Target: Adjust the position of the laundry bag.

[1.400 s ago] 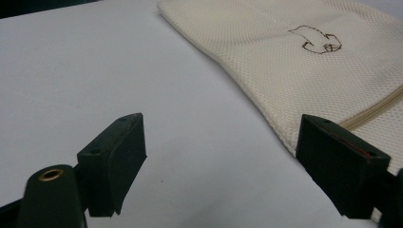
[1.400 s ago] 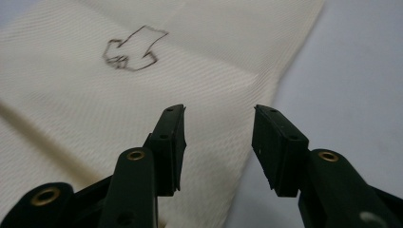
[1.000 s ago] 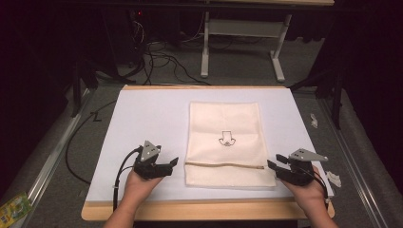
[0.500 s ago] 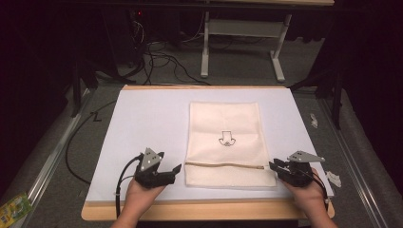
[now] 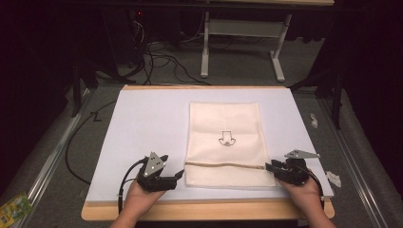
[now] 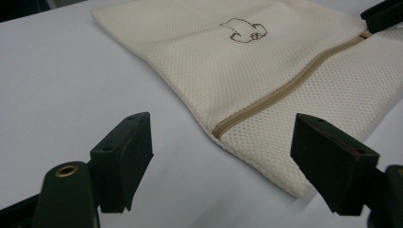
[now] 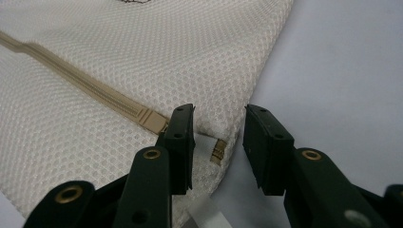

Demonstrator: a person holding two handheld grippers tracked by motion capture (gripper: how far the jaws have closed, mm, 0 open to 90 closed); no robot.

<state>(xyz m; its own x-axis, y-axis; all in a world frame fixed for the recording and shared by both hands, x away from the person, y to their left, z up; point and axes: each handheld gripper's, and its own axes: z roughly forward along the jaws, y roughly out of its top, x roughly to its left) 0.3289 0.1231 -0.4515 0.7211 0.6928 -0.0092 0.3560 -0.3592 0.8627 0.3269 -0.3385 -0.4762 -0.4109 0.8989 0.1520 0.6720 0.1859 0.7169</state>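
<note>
A cream mesh zip bag (image 5: 224, 142) lies flat on the white board (image 5: 142, 123), its tan zipper (image 5: 223, 165) running across near the front. My left gripper (image 5: 179, 175) rests just left of the bag's front corner, jaws wide open. In the left gripper view the left gripper (image 6: 221, 123) frames the zipper's end (image 6: 219, 130) without touching it. My right gripper (image 5: 269, 167) sits at the zipper's right end. In the right gripper view the right gripper (image 7: 219, 114) has just been opening, its jaws a narrow gap apart. The zipper pull tab (image 7: 218, 151) lies between them, untouched.
The board lies on a wooden table (image 5: 209, 211) whose front edge is at my wrists. White scraps (image 5: 335, 178) lie off the board at the right. Cables (image 5: 157, 57) and a desk frame (image 5: 242, 33) stand on the floor behind. A green packet (image 5: 12, 207) lies at the bottom left.
My right gripper has sunk slightly and edged left onto the bag's zipper end. The left gripper has barely shifted toward the bag's corner. The bag lies as before.
</note>
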